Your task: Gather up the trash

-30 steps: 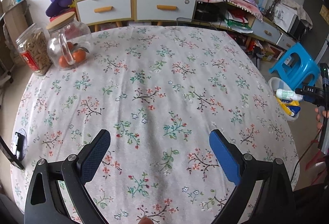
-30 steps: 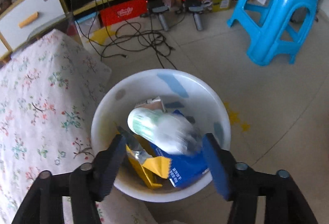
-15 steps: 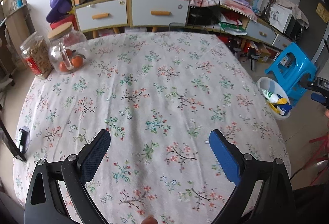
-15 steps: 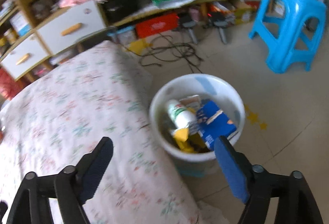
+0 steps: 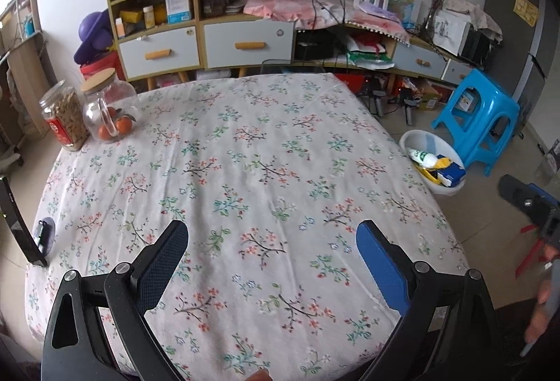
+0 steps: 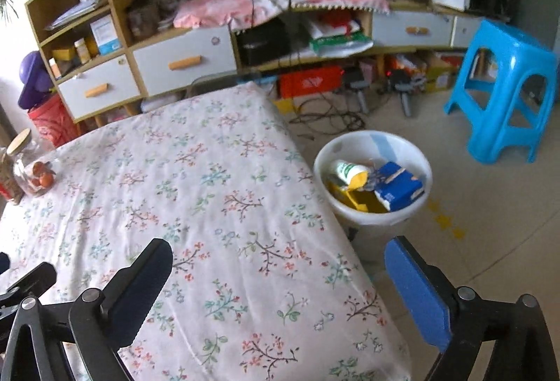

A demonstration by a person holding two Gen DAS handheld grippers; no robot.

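Both tools, left tool (image 5: 271,242) and right tool (image 6: 278,270), released over our floral counter (image 5: 245,153); only the left view shows jars (image 5: 105,110), bin (image 6: 372,176) beside stool (image 6: 504,94)

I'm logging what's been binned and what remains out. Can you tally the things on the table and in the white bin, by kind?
Jars on the table: 2 (nut jar, orange jar)
Bottles in the white bin: 1
Blue packets in bin: 1
Yellow wrappers in bin: 1
Total: 5
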